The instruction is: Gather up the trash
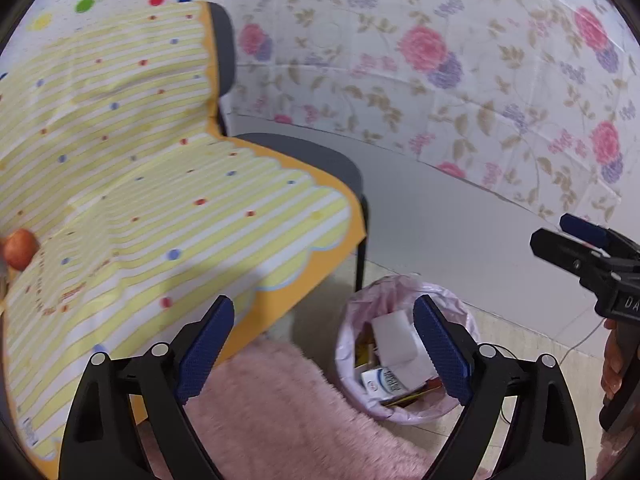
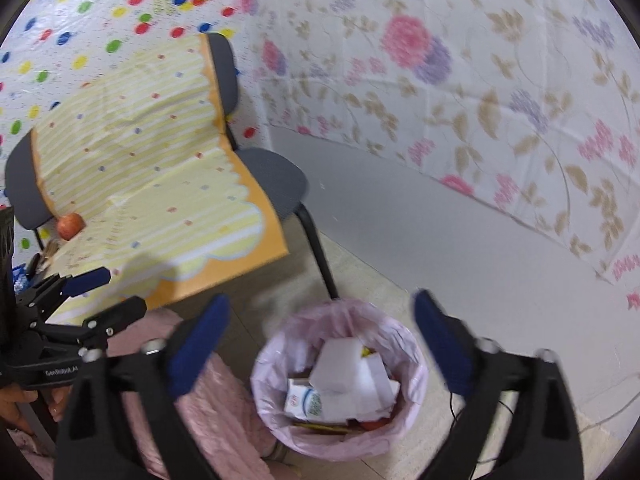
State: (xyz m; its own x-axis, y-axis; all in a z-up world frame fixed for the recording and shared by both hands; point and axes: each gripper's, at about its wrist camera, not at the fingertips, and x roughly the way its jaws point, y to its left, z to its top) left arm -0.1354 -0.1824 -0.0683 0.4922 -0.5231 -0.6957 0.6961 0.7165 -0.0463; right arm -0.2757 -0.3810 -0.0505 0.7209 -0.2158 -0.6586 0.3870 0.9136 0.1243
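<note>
A small trash bin with a pink liner (image 1: 404,412) (image 2: 340,444) stands on the floor and holds white foam pieces (image 2: 340,368), a small carton (image 2: 304,400) and wrappers. My left gripper (image 1: 324,344) is open and empty, above the bin's left side and the pink rug. My right gripper (image 2: 320,344) is open and empty, directly above the bin. Each gripper shows in the other's view: the right one (image 1: 576,248) at the right edge, the left one (image 2: 104,292) at the left. A red apple (image 1: 20,248) (image 2: 71,225) lies on the covered seat.
Two dark chairs (image 2: 276,184) draped with a yellow striped cloth (image 1: 140,184) (image 2: 152,184) stand left of the bin. A pink fluffy rug (image 1: 288,412) lies by the bin. Floral sheeting (image 1: 440,80) covers the wall behind. Cables (image 2: 600,420) run on the floor at right.
</note>
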